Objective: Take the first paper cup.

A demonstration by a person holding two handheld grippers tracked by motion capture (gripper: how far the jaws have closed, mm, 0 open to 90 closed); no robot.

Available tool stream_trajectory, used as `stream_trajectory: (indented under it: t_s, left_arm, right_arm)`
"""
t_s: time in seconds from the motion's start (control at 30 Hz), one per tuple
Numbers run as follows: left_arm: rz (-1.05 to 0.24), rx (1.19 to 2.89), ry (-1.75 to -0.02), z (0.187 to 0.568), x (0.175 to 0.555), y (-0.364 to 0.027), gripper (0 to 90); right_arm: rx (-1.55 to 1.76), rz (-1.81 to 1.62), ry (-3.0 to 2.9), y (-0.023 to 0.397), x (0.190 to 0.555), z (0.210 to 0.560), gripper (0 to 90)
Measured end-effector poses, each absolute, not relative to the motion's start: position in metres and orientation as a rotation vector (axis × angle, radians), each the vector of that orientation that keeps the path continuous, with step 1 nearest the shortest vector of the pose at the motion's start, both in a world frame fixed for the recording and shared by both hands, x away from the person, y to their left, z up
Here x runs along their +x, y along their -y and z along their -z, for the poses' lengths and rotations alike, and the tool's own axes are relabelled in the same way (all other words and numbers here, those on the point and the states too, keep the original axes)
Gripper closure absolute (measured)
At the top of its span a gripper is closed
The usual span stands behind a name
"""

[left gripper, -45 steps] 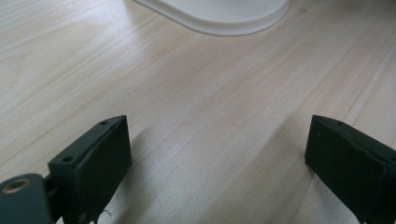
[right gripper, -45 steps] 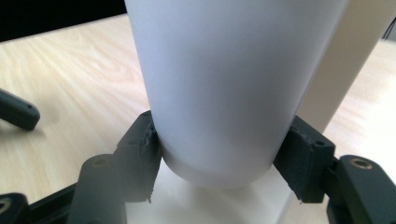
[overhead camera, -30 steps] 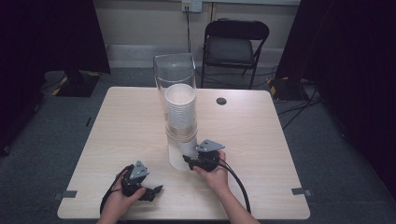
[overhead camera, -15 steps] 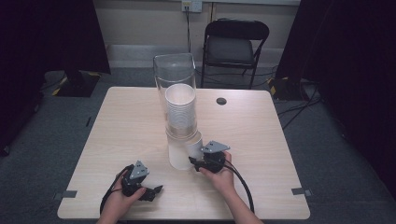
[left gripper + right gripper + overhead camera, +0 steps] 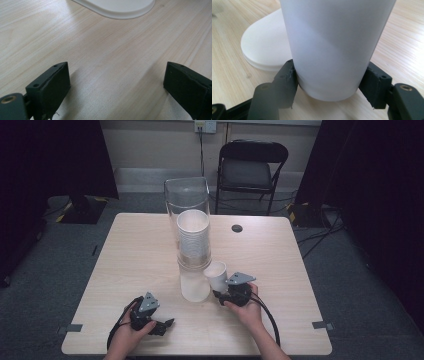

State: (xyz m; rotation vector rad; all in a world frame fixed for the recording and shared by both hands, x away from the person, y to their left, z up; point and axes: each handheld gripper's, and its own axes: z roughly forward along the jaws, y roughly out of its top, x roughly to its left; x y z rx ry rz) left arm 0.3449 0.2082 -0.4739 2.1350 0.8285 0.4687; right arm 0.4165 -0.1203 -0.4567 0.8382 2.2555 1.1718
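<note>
A clear tube dispenser (image 5: pixel 187 200) holding a stack of white paper cups (image 5: pixel 193 239) stands mid-table on a white base (image 5: pixel 194 289). Just right of that base, a single white paper cup (image 5: pixel 217 274) sits upright in my right gripper (image 5: pixel 220 289). In the right gripper view the jaws press both sides of the cup (image 5: pixel 334 45) near its bottom, with my right gripper (image 5: pixel 332 81) low over the wood and the base (image 5: pixel 265 47) behind. My left gripper (image 5: pixel 167 324) rests near the front edge, open. Between its jaws my left gripper (image 5: pixel 117 82) has bare wood, with the base (image 5: pixel 117 7) ahead.
The light wooden table (image 5: pixel 125 250) has a small black round cap (image 5: pixel 237 228) at the back right. A black folding chair (image 5: pixel 252 167) stands behind the table. Cables trail from both grippers toward the front edge.
My right gripper has slid to the right with the cup, so the cup now stands apart from the dispenser base. The left gripper has stayed put.
</note>
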Motion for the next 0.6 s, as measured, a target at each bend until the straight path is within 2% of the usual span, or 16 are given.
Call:
stream_trajectory:
  t_s: [0.23,0.6]
  left_arm:
    - [-0.468,2.135,-0.829,0.474,0.345,-0.208,6.6]
    - [-0.471,2.136,-0.828,0.474,0.345,-0.208,6.6]
  right_arm:
    - [0.887,-1.142,-2.257,0.141,0.418,0.457,36.0]
    - [0.897,-1.076,-2.285,0.144,0.418,0.458,35.9]
